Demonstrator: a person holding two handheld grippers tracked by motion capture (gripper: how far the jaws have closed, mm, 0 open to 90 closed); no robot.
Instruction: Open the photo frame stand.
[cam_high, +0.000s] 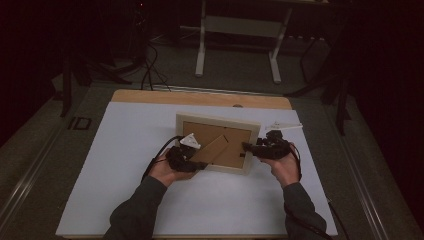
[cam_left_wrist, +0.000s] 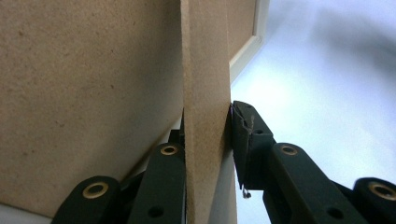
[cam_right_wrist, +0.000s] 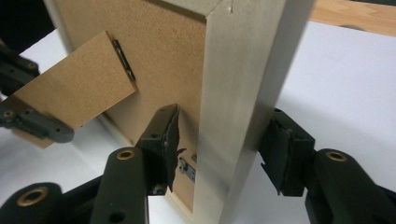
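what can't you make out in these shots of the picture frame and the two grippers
- Front of the picture frame: faces away in the high view, so what it holds is hidden.
- Left gripper jaws on the stand: dim and small in the high view.
- Right gripper pads: whether they press the frame's edge is unclear.
- Small clip on the backing: cut off by a jaw, right gripper view.

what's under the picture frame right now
The picture frame stands with its back showing, on the white sheet over the table. Its cardboard stand is swung out, held by the left hand-held gripper. The frame's front side is hidden.
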